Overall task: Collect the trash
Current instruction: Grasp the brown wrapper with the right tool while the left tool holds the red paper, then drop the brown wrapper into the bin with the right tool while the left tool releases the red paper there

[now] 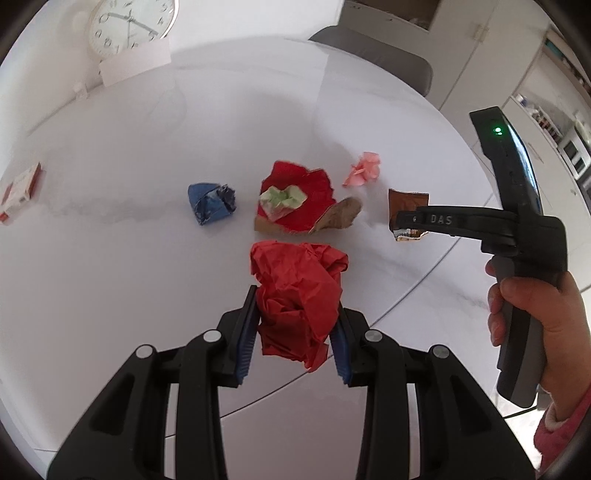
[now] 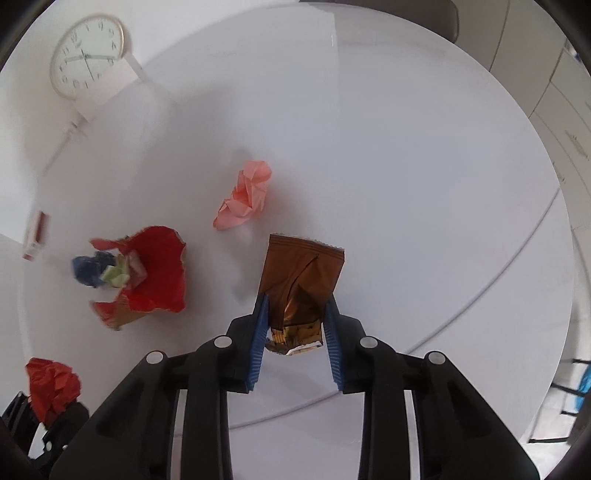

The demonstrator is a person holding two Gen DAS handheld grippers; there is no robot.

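My left gripper [image 1: 297, 312] is shut on a crumpled red paper ball [image 1: 299, 295], held above the white round table [image 1: 129, 277]; the ball also shows in the right wrist view [image 2: 51, 387]. My right gripper [image 2: 295, 314] is shut on a brown snack wrapper [image 2: 301, 280], also seen in the left wrist view [image 1: 406, 206]. On the table lie a torn red paper sheet [image 1: 299, 199] with a green-white wad [image 1: 282, 201] on it, a blue paper ball [image 1: 210, 203] and a pink paper ball [image 1: 364, 170].
A small red and white box [image 1: 18, 192] lies at the table's far left. A white clock [image 1: 129, 26] leans at the back by a white card [image 1: 135, 62]. A grey chair [image 1: 376, 55] stands behind the table, cabinets [image 1: 461, 48] to the right.
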